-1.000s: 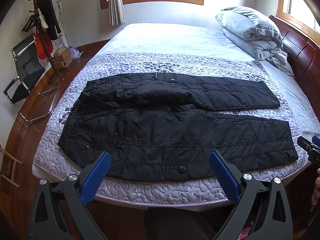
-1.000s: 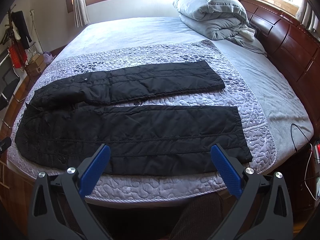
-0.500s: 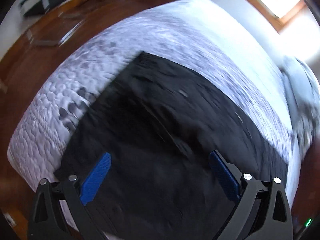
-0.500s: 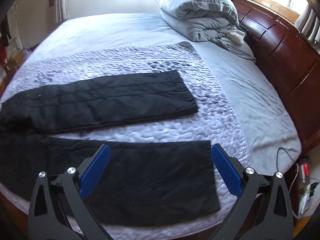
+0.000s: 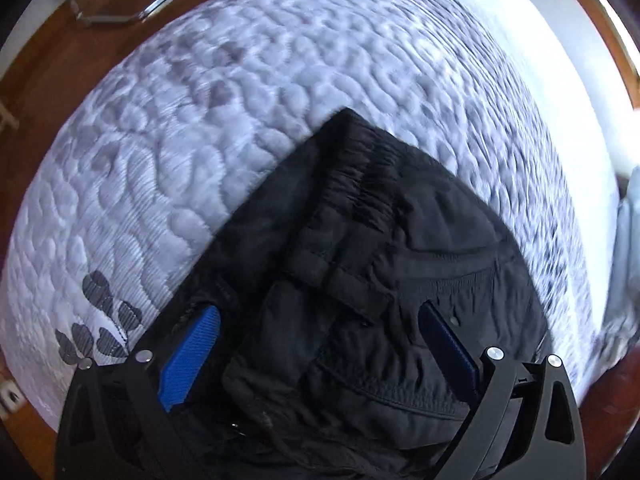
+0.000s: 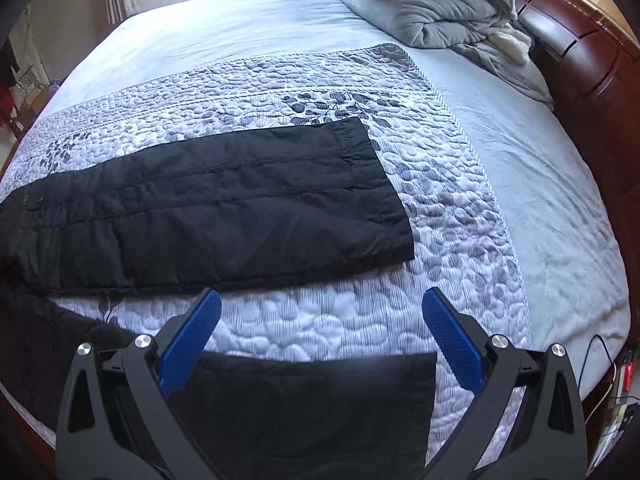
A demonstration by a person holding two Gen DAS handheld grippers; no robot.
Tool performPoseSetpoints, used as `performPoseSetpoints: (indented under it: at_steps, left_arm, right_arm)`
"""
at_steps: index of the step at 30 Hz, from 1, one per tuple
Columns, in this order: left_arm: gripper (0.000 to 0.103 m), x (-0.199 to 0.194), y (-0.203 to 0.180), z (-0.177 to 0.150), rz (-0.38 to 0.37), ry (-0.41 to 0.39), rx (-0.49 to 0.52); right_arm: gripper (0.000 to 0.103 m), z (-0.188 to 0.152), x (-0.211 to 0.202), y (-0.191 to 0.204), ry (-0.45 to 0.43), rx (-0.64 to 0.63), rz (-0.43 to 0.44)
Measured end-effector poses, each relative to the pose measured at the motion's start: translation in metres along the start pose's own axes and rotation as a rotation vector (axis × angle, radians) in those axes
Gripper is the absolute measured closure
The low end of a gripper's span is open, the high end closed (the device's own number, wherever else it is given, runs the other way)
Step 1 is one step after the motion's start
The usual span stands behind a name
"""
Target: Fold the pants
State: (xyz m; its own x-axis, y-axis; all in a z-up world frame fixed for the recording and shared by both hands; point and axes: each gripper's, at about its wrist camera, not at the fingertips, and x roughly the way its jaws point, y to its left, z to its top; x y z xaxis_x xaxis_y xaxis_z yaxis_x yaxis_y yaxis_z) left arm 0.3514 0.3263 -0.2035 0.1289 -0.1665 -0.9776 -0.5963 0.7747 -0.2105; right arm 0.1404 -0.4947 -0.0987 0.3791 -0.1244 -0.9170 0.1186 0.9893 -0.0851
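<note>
Black pants (image 6: 208, 208) lie flat on the quilted bedspread (image 6: 440, 216), legs spread apart w/ a strip of quilt showing btwn them. L gripper (image 5: 320, 344) hangs right over the pants' waist end, jaws wide apart, bunched waistband fabric btwn its blue pads (image 5: 192, 352), nothing clamped. R gripper (image 6: 320, 332) sits over the near leg's cuff, jaws also wide apart, gripping nothing. Folded grey duvet (image 6: 424, 0) lies well beyond the pants, by the wooden headboard (image 6: 592, 64).
</note>
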Motion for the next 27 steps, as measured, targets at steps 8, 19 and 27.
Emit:
performPoseSetpoints:
  at_steps: [8, 19, 27]
  left_arm:
    - [0.041, 0.002, -0.050, -0.026, 0.096, -0.006, 0.228]
    - [0.091, 0.004, -0.076, -0.031, 0.053, -0.032, 0.264]
    - [0.092, -0.007, -0.073, -0.038, 0.071, -0.086, 0.273]
  right_arm:
    - [0.002, 0.072, 0.063, -0.059, 0.089, 0.210, 0.143]
    - [0.003, 0.141, 0.175, -0.065, 0.254, 0.227, 0.126]
    - [0.070, 0.152, 0.178, -0.055, 0.203, 0.160, 0.066]
